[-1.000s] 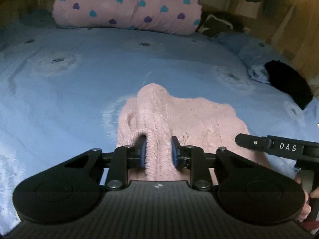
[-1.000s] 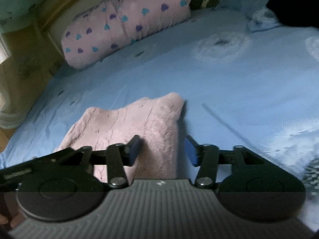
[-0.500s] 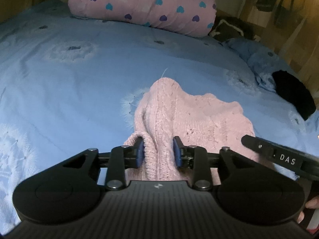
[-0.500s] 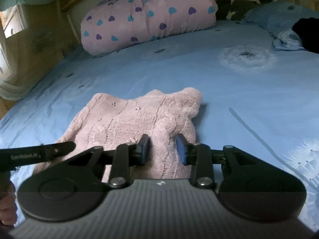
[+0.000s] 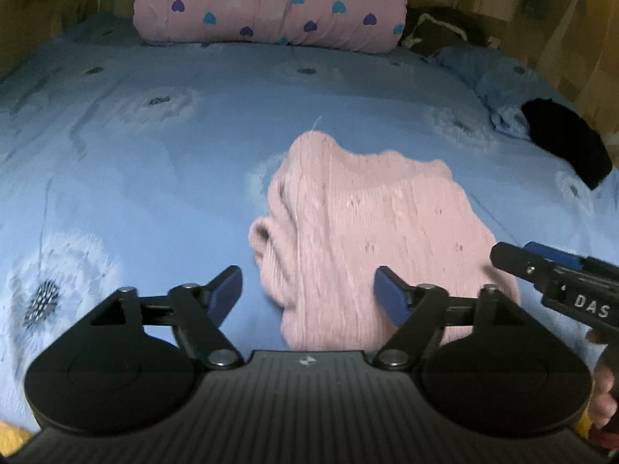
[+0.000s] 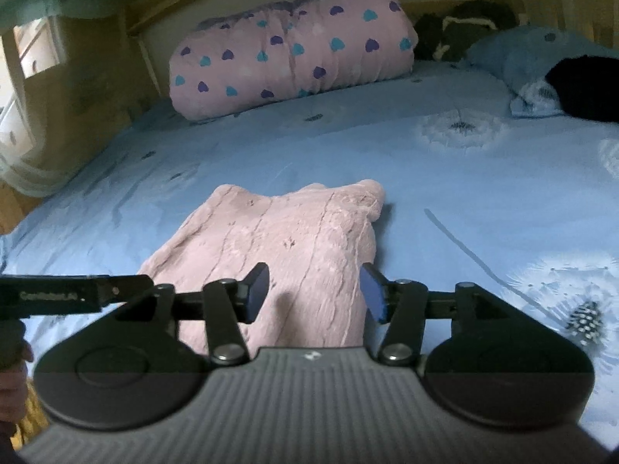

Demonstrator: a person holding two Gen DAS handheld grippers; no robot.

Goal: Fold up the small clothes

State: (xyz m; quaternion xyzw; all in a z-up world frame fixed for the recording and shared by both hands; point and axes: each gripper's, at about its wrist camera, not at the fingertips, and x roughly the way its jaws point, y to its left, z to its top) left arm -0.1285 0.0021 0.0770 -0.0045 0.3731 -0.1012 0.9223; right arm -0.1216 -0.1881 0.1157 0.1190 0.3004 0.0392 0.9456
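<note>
A small pink knitted sweater (image 5: 367,232) lies folded on the blue bedsheet (image 5: 154,178). It also shows in the right wrist view (image 6: 278,239). My left gripper (image 5: 309,294) is open, its jaws wide apart above the sweater's near left edge, holding nothing. My right gripper (image 6: 315,290) is open above the sweater's near right edge, holding nothing. The right gripper's side shows at the right of the left wrist view (image 5: 557,282). The left gripper's side shows at the left of the right wrist view (image 6: 69,294).
A pink quilt with heart prints (image 5: 271,4) lies rolled at the head of the bed. A black cloth (image 5: 568,143) lies on a crumpled blue cloth (image 5: 499,92) at the right. A wooden wall (image 5: 572,31) runs along the right side.
Both grippers were shut on the sweater's near edge half a second ago. Both have let go, opened and pulled back. The sweater lies flat on the bed.
</note>
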